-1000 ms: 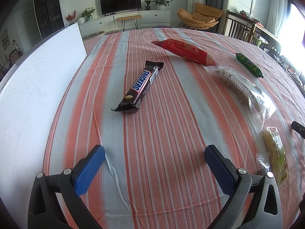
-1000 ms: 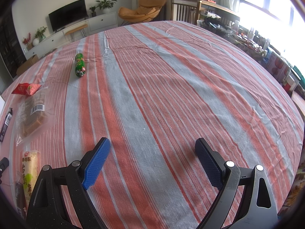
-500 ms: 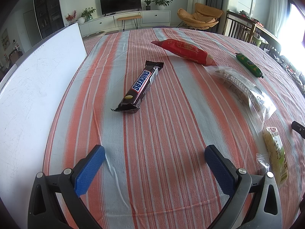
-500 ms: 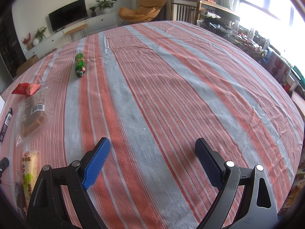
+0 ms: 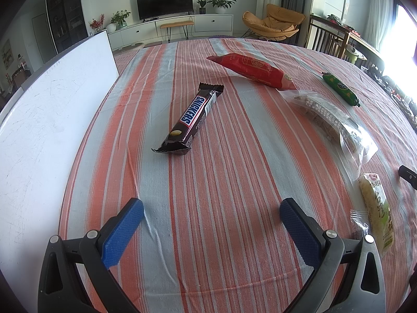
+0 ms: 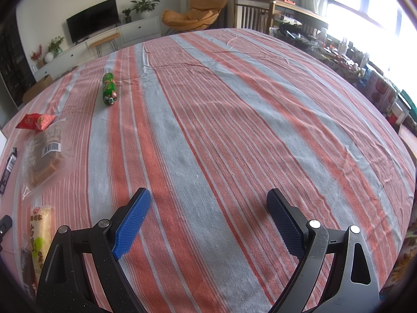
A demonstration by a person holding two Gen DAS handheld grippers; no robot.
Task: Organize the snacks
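A brown Snickers bar [image 5: 191, 120] lies on the striped cloth, ahead of my open left gripper [image 5: 212, 211]. Beyond it rests a red snack pack [image 5: 254, 69]. To the right lie a clear bag of brown biscuits [image 5: 331, 124], a green sausage stick [image 5: 340, 88] and a pale yellow-green pack [image 5: 376, 210]. In the right wrist view my right gripper [image 6: 208, 203] stands open over bare cloth. The green sausage stick [image 6: 109, 88], the red snack pack [image 6: 35, 121], the biscuit bag [image 6: 44, 154] and the pale pack [image 6: 40, 230] lie to its left.
A white board [image 5: 49, 120] covers the table's left side. A striped tablecloth [image 6: 234, 120] covers the round table. Chairs [image 6: 250, 15] and a cluttered shelf [image 6: 365, 73] stand past the far and right edges. A black object [image 5: 408, 176] peeks in at the left view's right edge.
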